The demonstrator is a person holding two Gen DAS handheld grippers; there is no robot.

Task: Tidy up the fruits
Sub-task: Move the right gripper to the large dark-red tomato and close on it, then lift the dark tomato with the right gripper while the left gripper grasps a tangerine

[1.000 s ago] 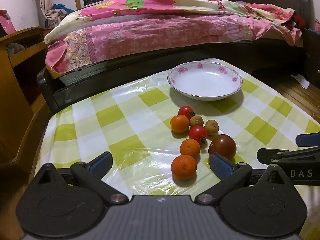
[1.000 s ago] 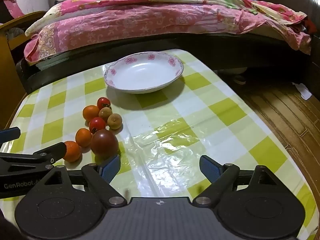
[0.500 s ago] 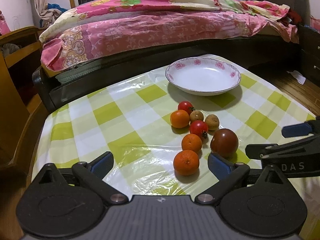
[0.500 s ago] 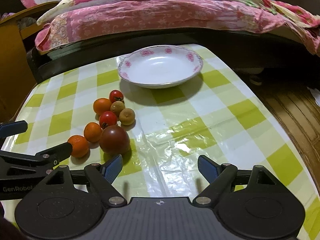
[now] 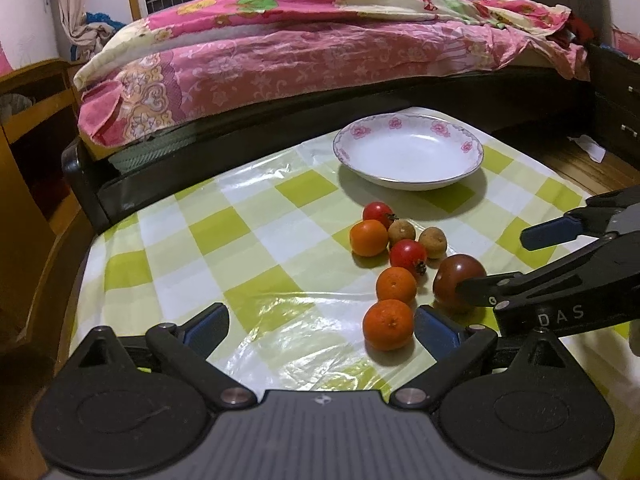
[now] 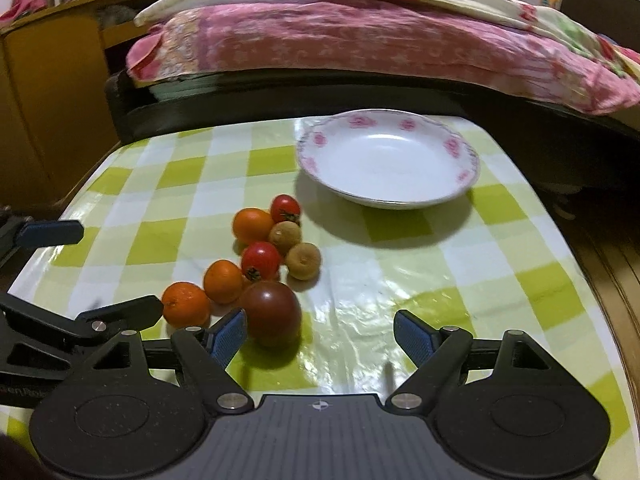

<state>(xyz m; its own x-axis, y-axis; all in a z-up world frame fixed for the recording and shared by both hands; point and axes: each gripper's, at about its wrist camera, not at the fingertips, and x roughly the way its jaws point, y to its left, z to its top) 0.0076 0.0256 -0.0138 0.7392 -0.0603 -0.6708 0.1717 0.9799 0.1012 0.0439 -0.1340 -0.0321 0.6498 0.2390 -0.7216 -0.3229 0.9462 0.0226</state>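
Since a second ago the right gripper point(image 6: 320, 332) has swung left toward the fruit, so the dark tomato point(image 6: 274, 314) now sits just inside its left finger point(image 6: 228, 334), with the jaws spread wide and holding nothing. Left gripper point(image 5: 320, 326) hangs low with its jaws also spread and empty, the nearest orange point(image 5: 388, 324) close beside its right finger point(image 5: 438, 330). Taking the plate point(image 5: 408, 182) as landmark: it stands bare at the far side of the checked tablecloth point(image 5: 200, 256), and all the fruit lies on the cloth in a cluster nearer than it, two small red tomatoes point(image 5: 408, 254), two brown fruits point(image 5: 434, 242) and three oranges. Behind the plate is the bed point(image 5: 320, 52).
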